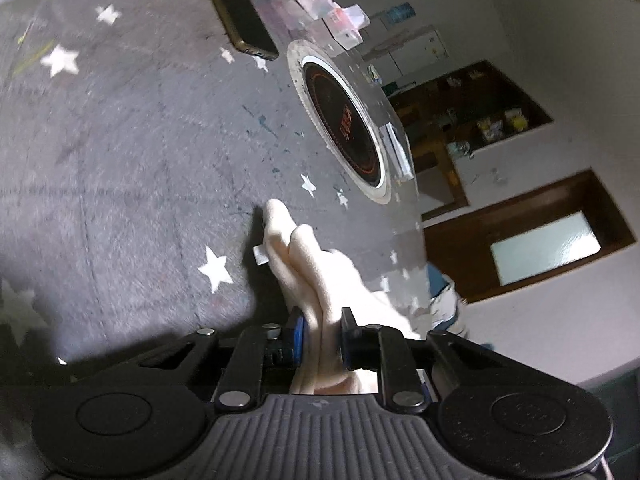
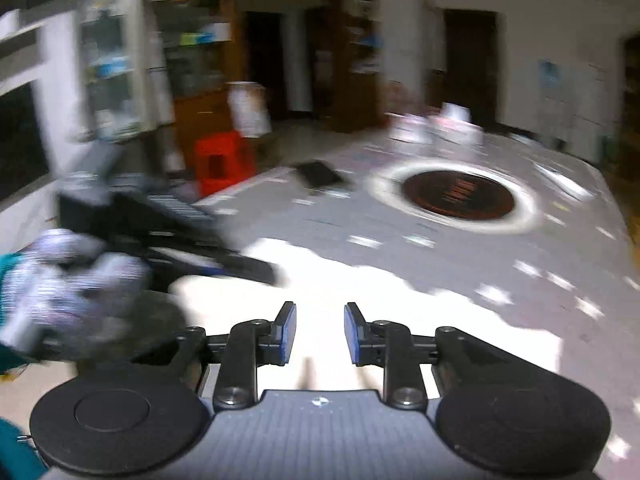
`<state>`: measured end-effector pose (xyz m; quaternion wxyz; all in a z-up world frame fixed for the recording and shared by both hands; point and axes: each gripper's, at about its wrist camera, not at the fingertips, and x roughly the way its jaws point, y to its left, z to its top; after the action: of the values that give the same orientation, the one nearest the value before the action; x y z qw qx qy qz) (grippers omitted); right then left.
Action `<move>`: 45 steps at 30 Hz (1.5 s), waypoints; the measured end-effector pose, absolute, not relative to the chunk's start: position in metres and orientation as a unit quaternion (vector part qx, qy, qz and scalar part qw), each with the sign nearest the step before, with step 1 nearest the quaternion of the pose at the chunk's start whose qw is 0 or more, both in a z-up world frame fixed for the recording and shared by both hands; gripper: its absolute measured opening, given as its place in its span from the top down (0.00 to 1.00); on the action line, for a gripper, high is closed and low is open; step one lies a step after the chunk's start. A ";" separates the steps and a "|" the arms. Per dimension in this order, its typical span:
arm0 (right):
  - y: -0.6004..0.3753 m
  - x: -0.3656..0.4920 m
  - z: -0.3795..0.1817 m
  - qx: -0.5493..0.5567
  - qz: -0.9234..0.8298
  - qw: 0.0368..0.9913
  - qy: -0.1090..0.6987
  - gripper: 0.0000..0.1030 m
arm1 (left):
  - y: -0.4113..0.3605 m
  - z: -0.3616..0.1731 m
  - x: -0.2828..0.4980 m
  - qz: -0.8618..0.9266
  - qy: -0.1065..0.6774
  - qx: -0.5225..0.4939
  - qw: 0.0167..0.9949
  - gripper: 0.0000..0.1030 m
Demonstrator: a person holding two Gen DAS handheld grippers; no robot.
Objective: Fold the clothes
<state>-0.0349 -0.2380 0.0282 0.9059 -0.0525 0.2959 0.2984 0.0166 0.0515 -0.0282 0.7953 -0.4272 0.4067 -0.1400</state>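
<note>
We see the left gripper (image 1: 321, 336) with its jaws clamped on bunched cream cloth (image 1: 308, 256), lifted above the desk (image 1: 132, 152). The right gripper (image 2: 320, 334) has its jaws parted and empty over the cloth (image 2: 360, 296). At 1 o'clock lies a round burner (image 2: 458, 195); at 11 o'clock, a phone (image 1: 240, 14).

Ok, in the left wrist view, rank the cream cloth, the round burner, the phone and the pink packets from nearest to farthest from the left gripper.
1. Cream cloth: pinched in the jaws of the left gripper.
2. Burner: ahead, slightly right, set into the table.
3. Phone: farther, up and left, near the far edge.
4. Pink packets: at the far edge, right of the phone; nearly level with it.
</note>
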 end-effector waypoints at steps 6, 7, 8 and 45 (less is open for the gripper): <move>-0.309 -0.001 0.010 -0.002 0.167 0.930 0.326 0.74 | 0.044 -0.022 0.020 -0.145 0.407 -0.380 0.818 0.81; -0.316 0.004 0.006 0.010 0.160 0.930 0.332 0.74 | 0.043 -0.021 0.021 -0.146 0.408 -0.371 0.821 0.81; -0.323 0.010 0.001 0.021 0.152 0.929 0.337 0.74 | 0.042 -0.020 0.022 -0.147 0.408 -0.363 0.824 0.81; -0.383 -0.034 0.065 0.012 0.047 0.973 0.227 0.94 | -0.082 0.050 0.062 -0.264 0.359 -0.180 0.877 0.84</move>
<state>-0.0340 -0.3829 0.0648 0.9727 0.0116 0.2268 0.0471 0.0620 -0.0822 0.0495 0.8768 -0.1804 0.3589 -0.2644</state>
